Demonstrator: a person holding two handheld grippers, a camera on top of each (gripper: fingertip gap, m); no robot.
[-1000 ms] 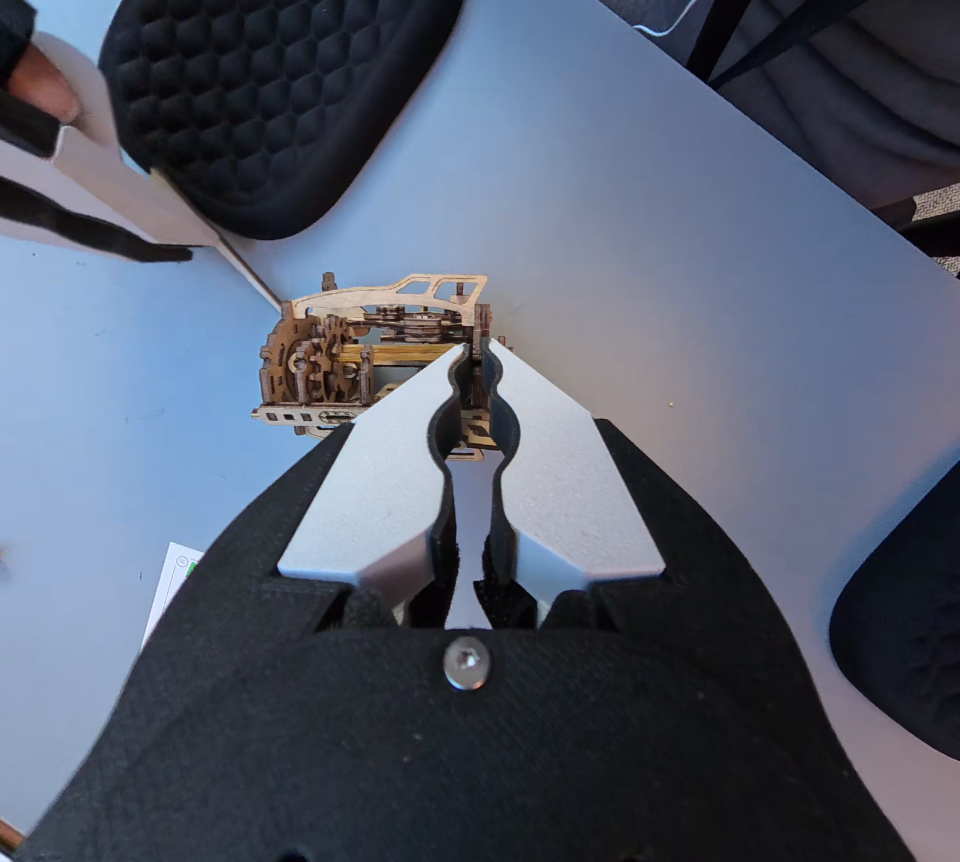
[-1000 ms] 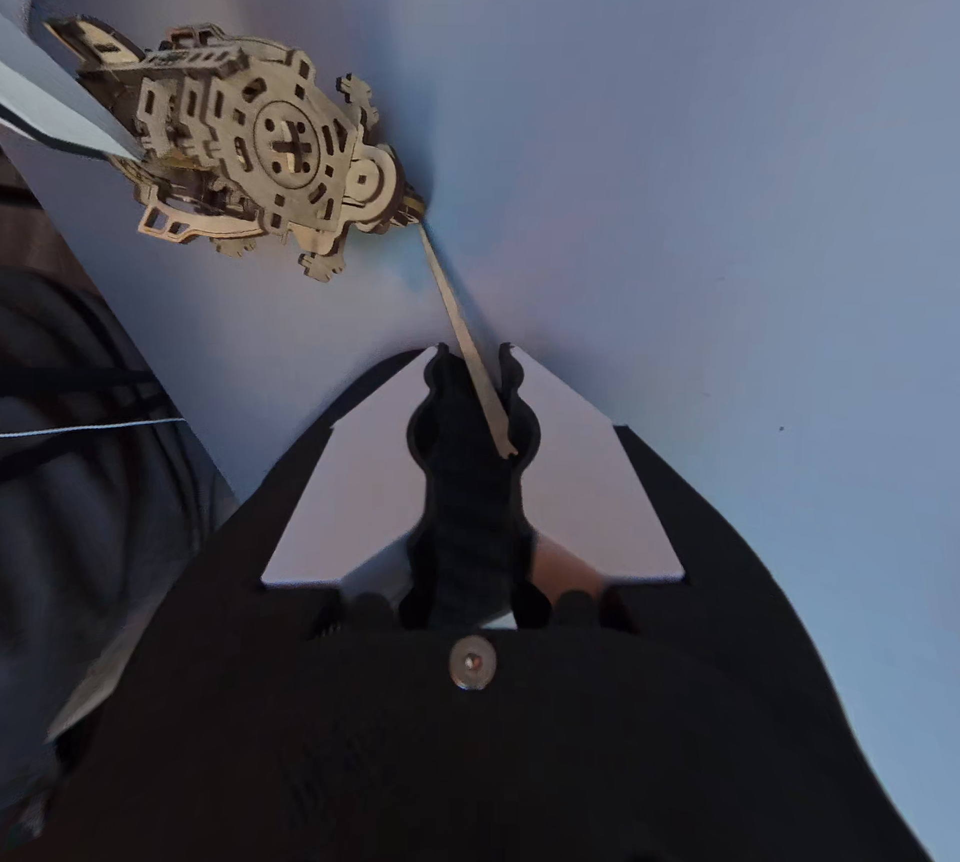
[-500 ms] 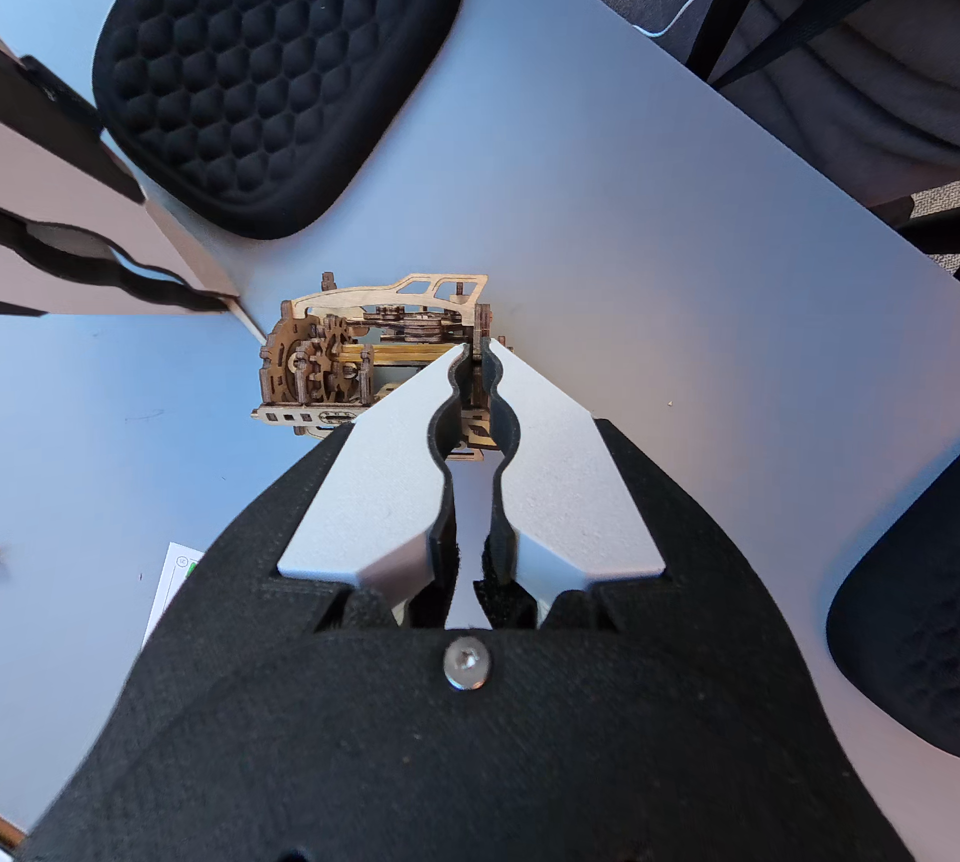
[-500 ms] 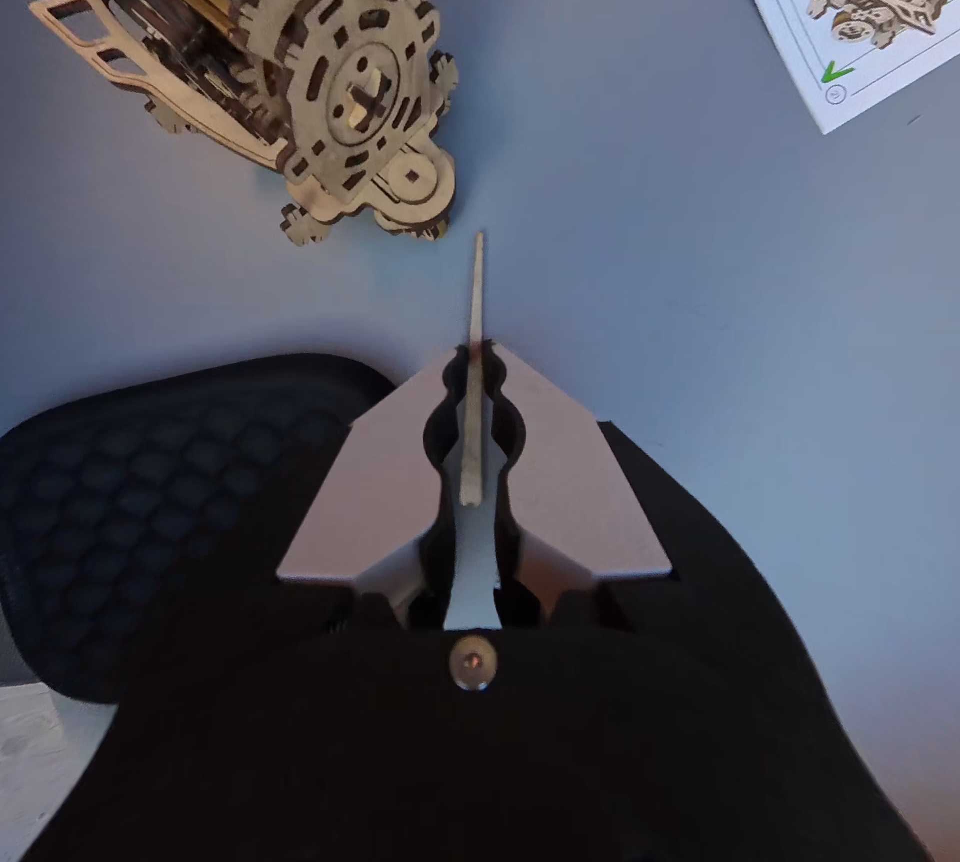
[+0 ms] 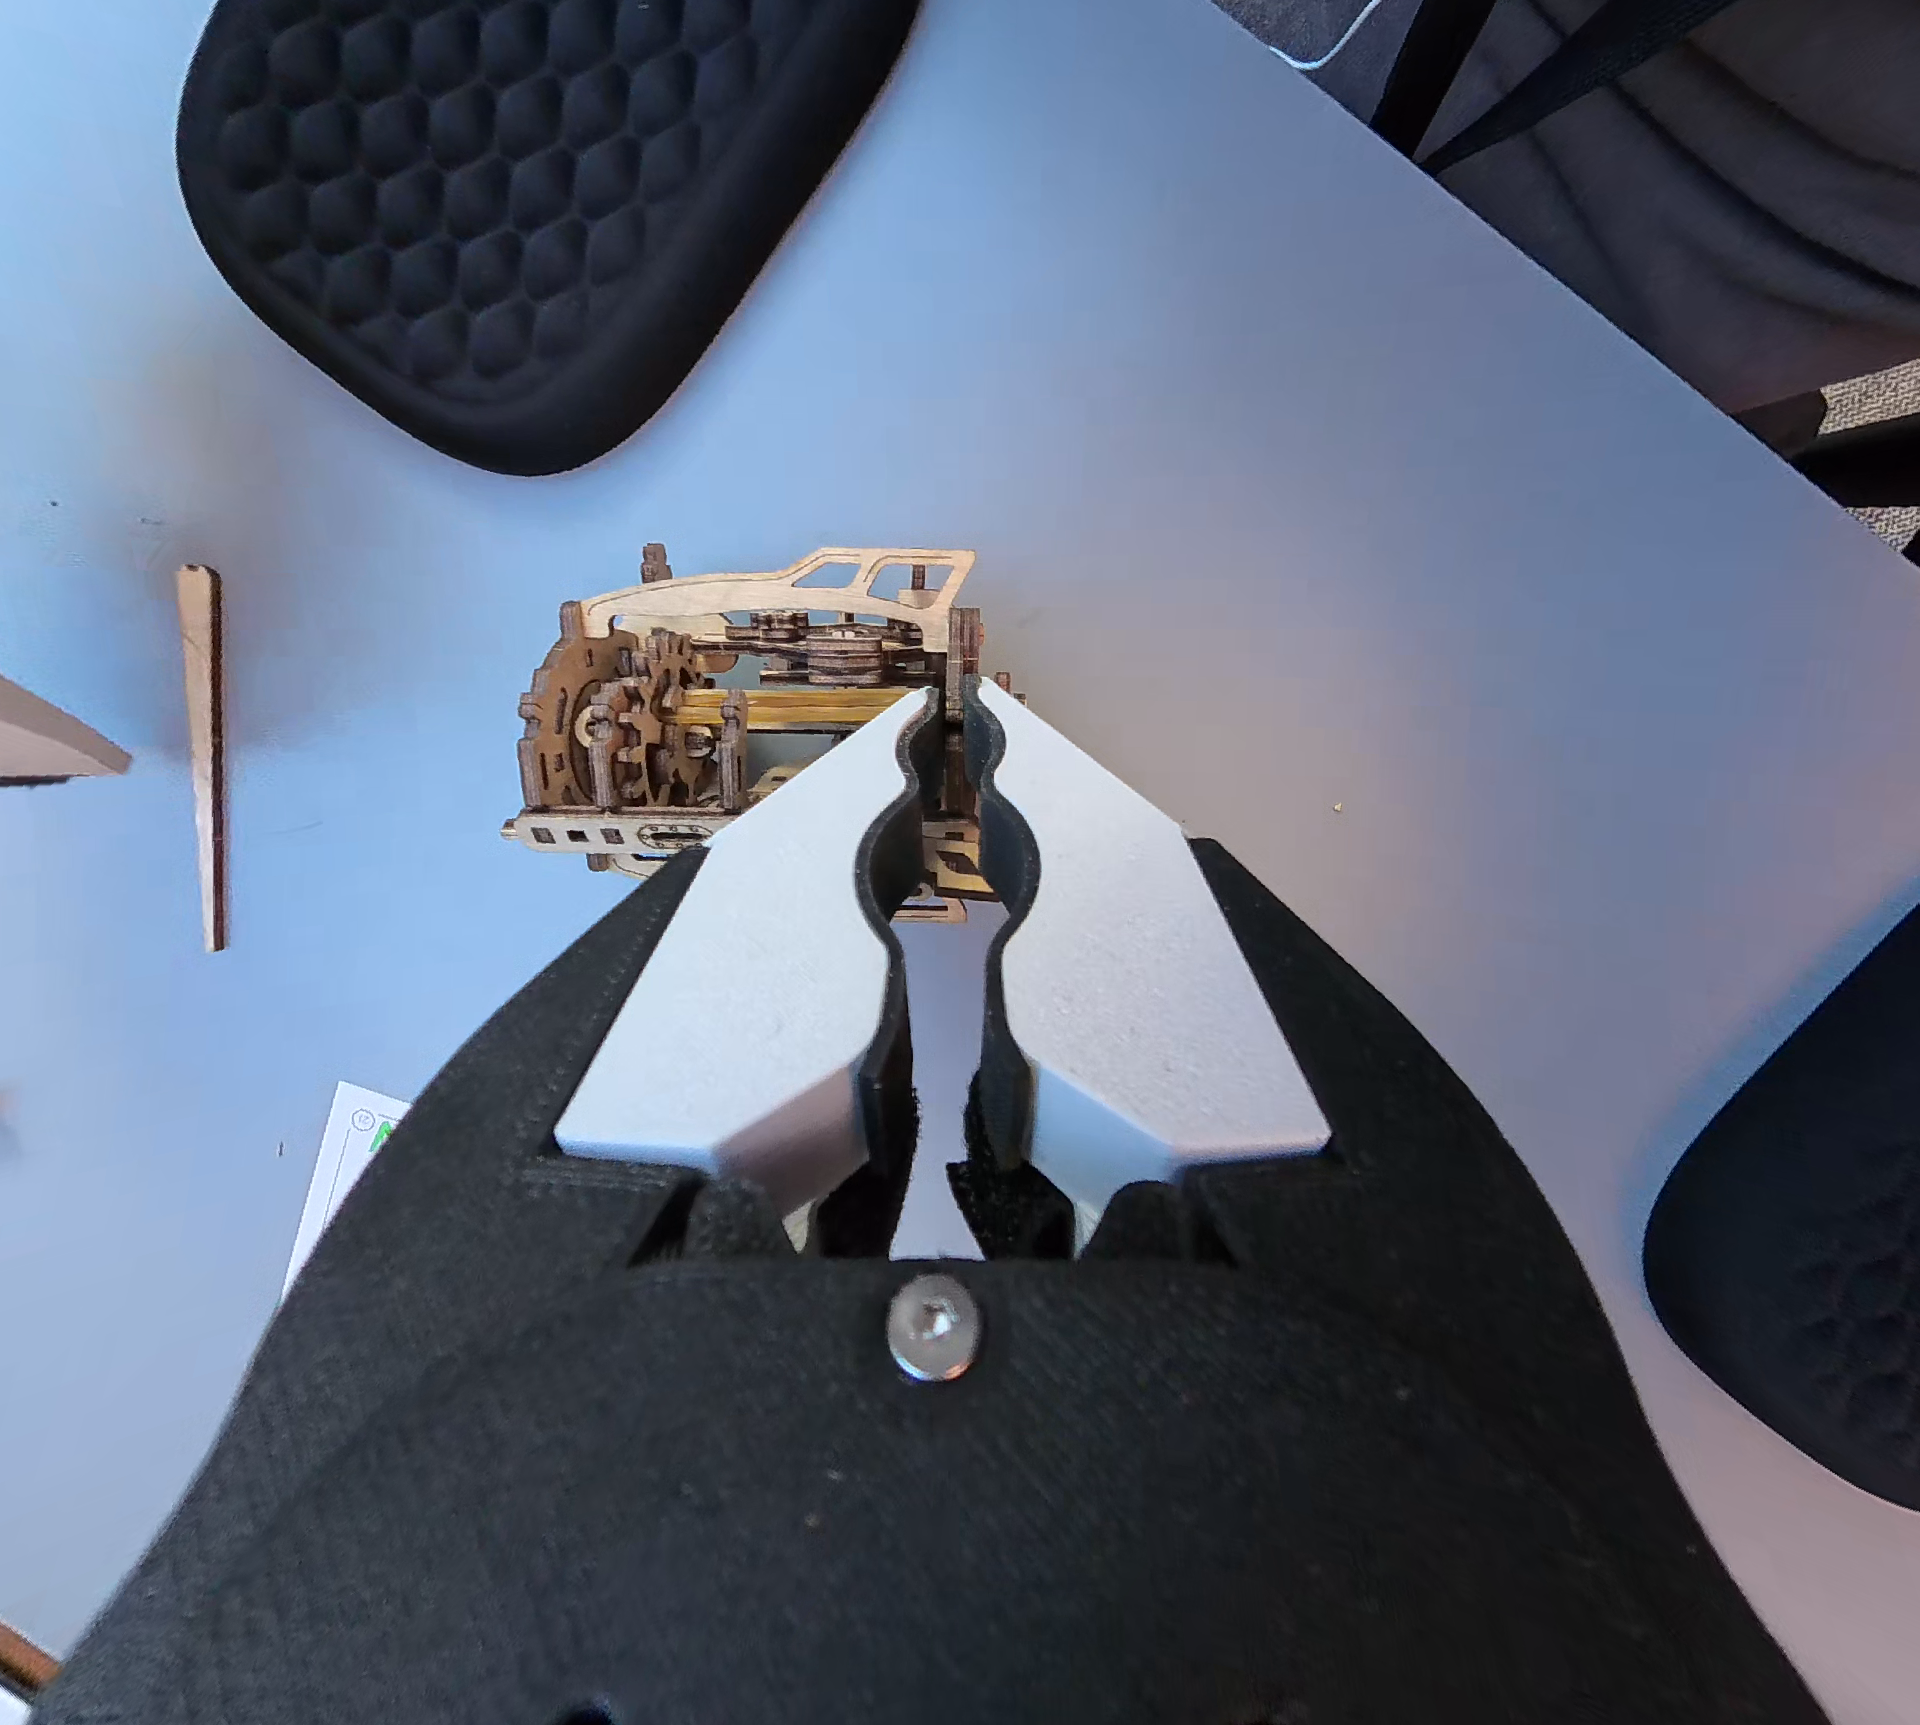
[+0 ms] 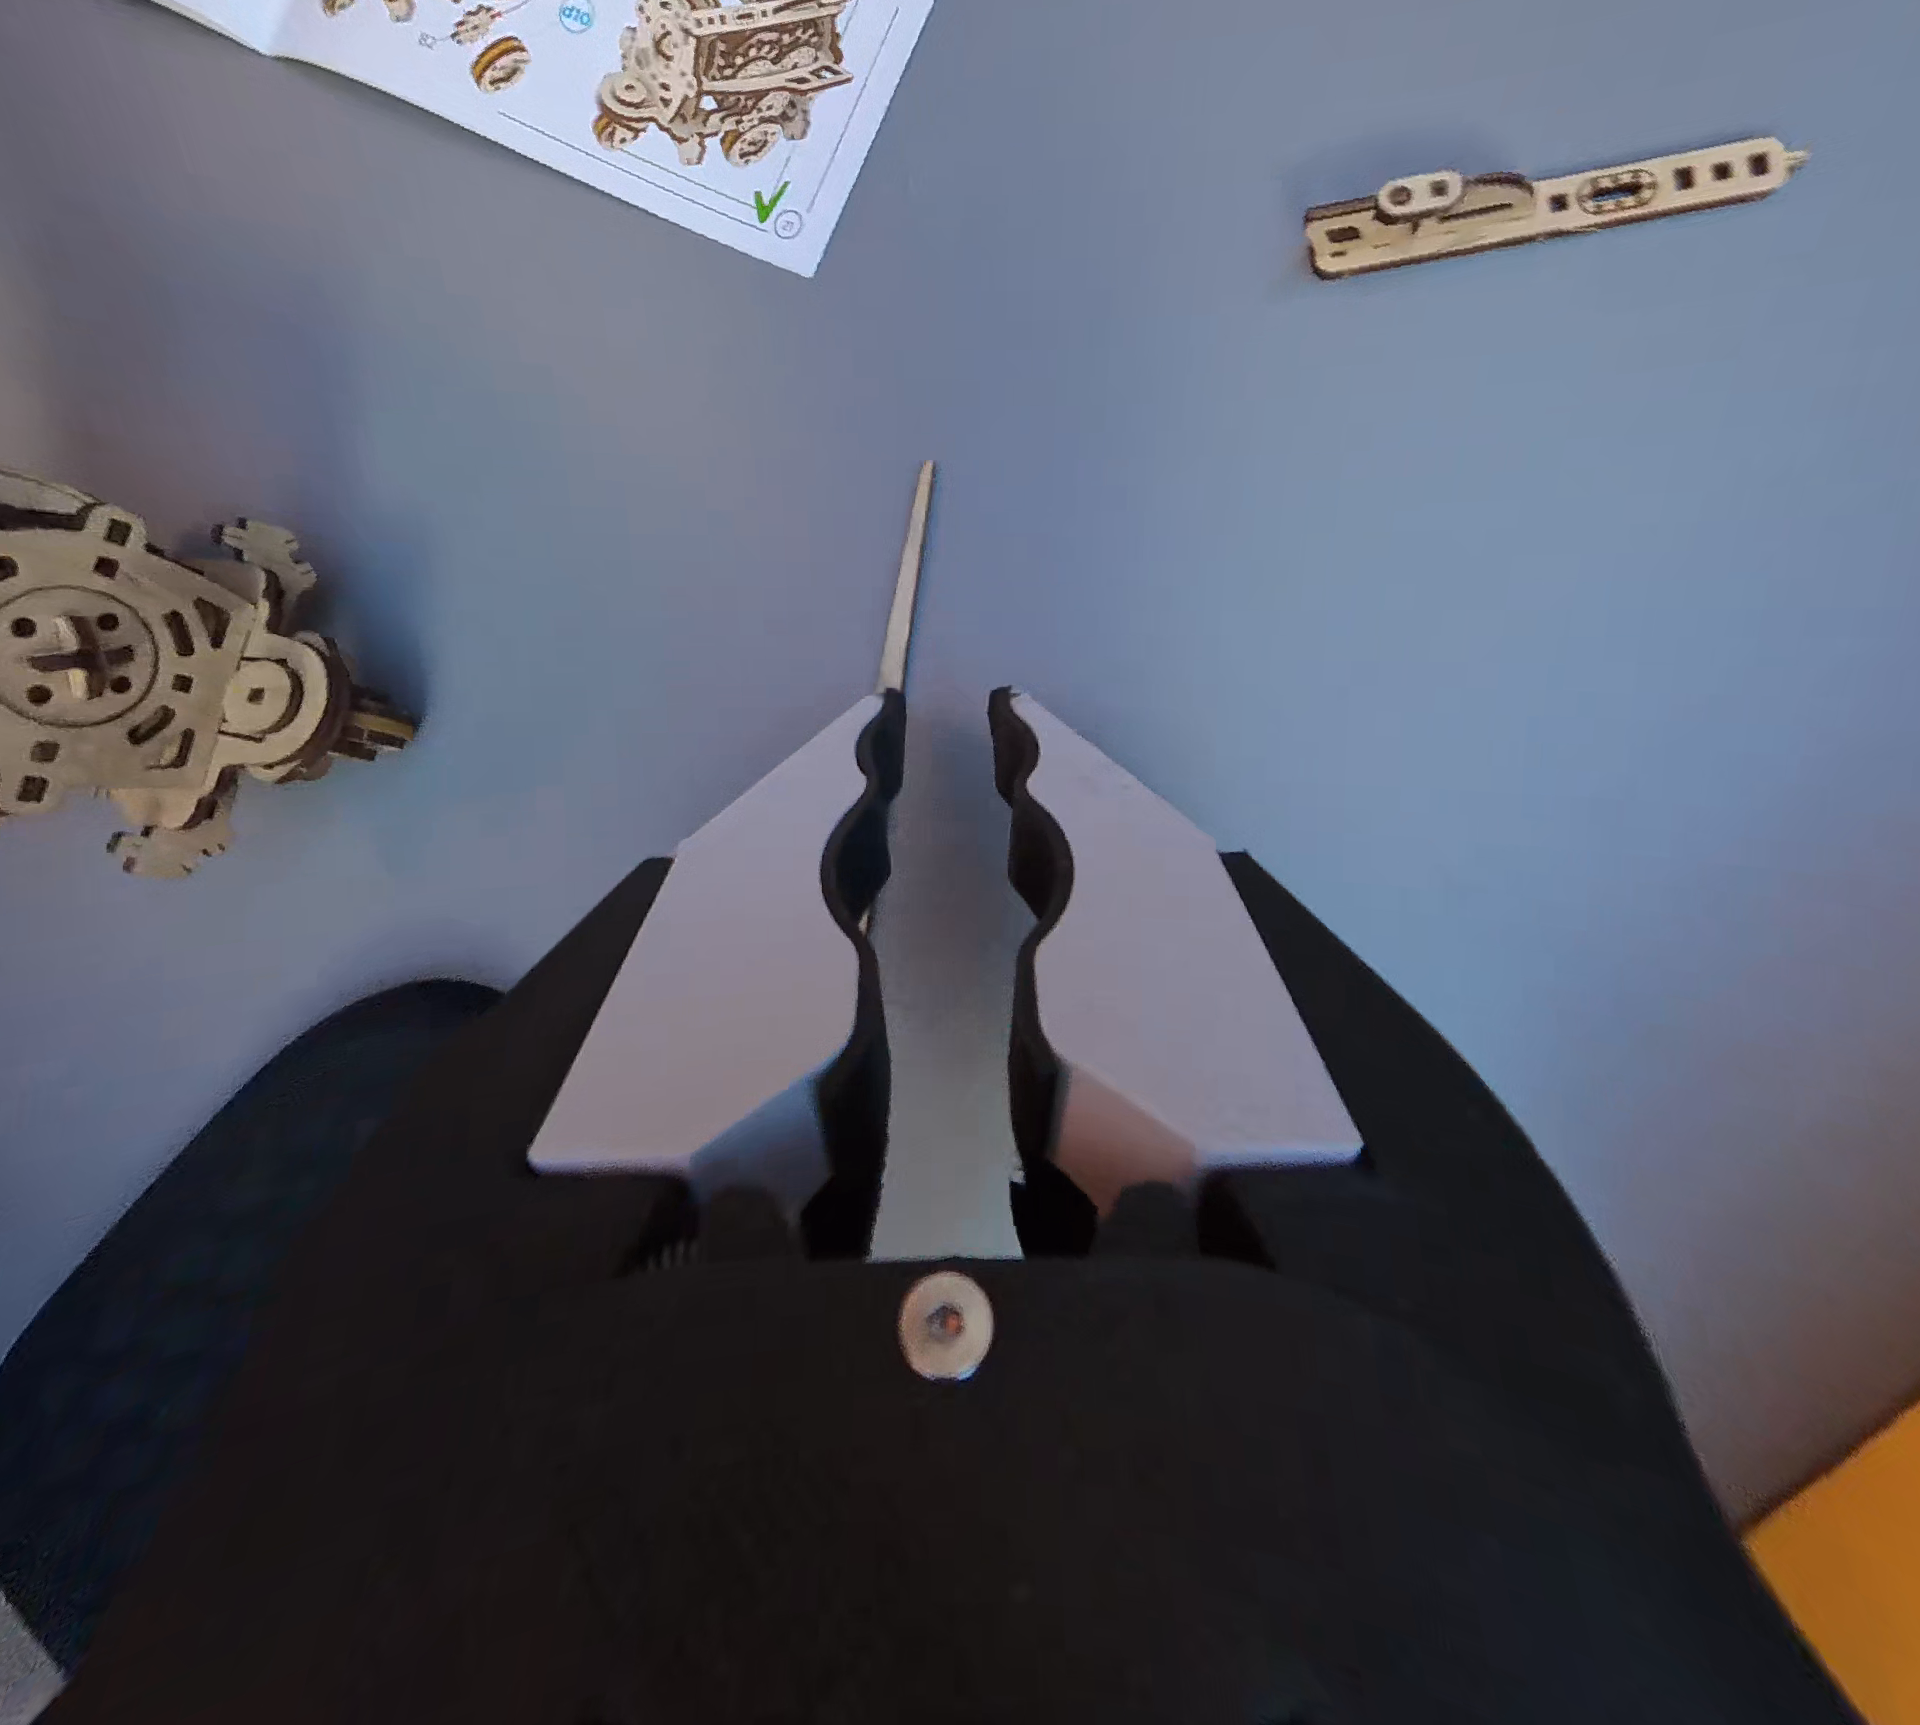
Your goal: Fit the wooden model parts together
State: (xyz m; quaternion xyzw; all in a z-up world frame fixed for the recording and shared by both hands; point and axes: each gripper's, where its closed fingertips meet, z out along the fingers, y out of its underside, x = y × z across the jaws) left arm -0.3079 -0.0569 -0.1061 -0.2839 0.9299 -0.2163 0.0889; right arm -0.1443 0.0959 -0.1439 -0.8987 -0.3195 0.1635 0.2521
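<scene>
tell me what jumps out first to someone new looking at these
The half-built wooden model at the table's centre, gears showing, with the left tool clamped on its end panel. Nearby the right tool stands open beside a thin wooden stick lying flat, an instruction sheet beyond.

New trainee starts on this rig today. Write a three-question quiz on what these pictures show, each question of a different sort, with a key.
1. True or false: the left gripper is closed on an end plate of the wooden model.
2. The thin wooden stick is: A) clamped in a gripper; B) lying loose on the table; C) slotted into the model.
3. Fill in: in the right wrist view, the flat wooden strip with holes lies to the ___ of the instruction sheet.

Key: 1 true; 2 B; 3 right.
</scene>
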